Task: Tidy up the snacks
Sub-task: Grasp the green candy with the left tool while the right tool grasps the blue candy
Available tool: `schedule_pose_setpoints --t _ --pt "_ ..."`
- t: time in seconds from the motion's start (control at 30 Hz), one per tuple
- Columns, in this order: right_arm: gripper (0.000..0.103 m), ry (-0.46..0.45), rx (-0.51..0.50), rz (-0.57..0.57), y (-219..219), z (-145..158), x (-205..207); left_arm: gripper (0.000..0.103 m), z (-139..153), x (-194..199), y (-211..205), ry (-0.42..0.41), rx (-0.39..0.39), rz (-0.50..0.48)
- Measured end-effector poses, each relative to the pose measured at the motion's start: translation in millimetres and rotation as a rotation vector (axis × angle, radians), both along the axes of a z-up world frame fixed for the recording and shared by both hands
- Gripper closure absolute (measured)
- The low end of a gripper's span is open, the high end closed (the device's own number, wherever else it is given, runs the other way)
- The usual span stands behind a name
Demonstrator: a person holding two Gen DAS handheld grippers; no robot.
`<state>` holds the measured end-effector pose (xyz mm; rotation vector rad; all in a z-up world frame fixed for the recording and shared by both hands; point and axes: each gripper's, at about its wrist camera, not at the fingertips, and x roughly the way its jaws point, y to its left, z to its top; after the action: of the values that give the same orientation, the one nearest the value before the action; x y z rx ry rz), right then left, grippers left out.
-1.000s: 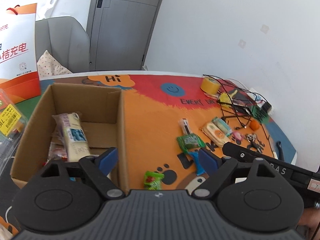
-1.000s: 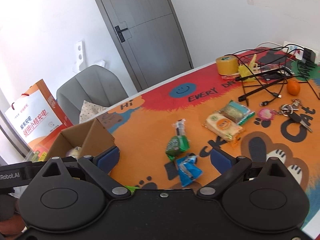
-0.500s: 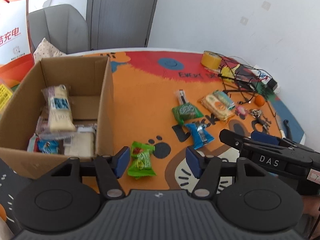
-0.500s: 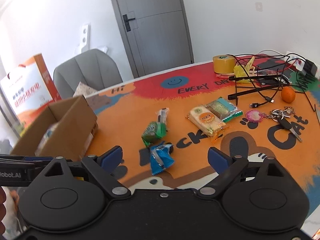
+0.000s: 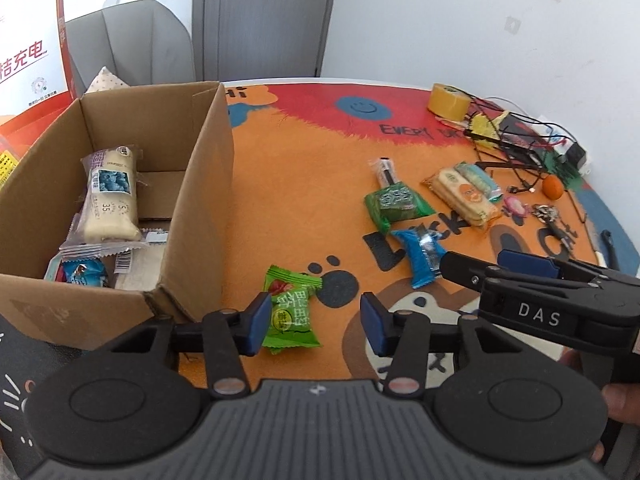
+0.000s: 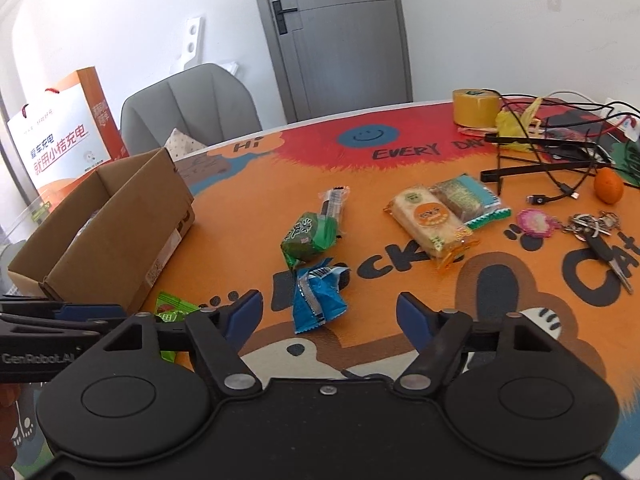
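left gripper (image 5: 314,322) hangs low over the table mat (image 5: 288,200), blue pads spread wide, the crinkly light-green candy packet (image 5: 290,312) lying just inside the left pad with nothing pinched. right gripper (image 6: 330,314) is splayed too, gripping nothing, with the shiny blue foil packet (image 6: 318,300) on the mat between its tips. beyond that sits a puffy dark-green packet (image 6: 308,234) touching a slim dark stick snack (image 6: 334,204), and further right two flat rectangular cakes side by side: one orange-wrapped (image 6: 430,222), one in teal wrap (image 6: 466,198). six loose snacks on the mat in all. the brown cardboard box (image 5: 200,184) stands open at the left, holding a pale pillow-shaped pastry bag (image 5: 108,196) leaning on a heap of clear wrappers and a small blue packet (image 5: 84,274). at the far edge: one yellow tape roll (image 6: 476,106), one round orange fruit (image 6: 608,186), one bunch of keys (image 6: 592,226), and tangled black cables (image 6: 560,160).
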<state>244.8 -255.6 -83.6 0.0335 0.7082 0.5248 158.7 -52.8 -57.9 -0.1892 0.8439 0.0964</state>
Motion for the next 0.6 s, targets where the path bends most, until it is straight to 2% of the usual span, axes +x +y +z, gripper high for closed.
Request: schedule_pose_setpoints --t 0.23,0.3,0.4,0.47,0.53,0.6 --pt "0.037 0.016 -0.009 0.026 9 -9 8 0.061 -18 12 -5 0.028 0.04 0.012" --pt "0.038 0.02 -0.012 0.03 11 -11 10 0.061 -24 16 -4 0.041 0.034 0.019" --pt "0.04 0.021 -0.022 0.036 15 -14 15 0.067 -33 19 -2 0.055 0.024 0.032" --pt "0.041 0.024 -0.026 0.038 18 -16 18 0.069 -35 19 -1 0.039 0.019 0.04" --pt "0.044 0.027 -0.036 0.036 22 -19 22 0.07 -36 19 -1 0.024 0.013 0.046" --pt "0.051 0.027 -0.045 0.039 26 -21 24 0.071 -37 20 -1 0.016 0.007 0.052"
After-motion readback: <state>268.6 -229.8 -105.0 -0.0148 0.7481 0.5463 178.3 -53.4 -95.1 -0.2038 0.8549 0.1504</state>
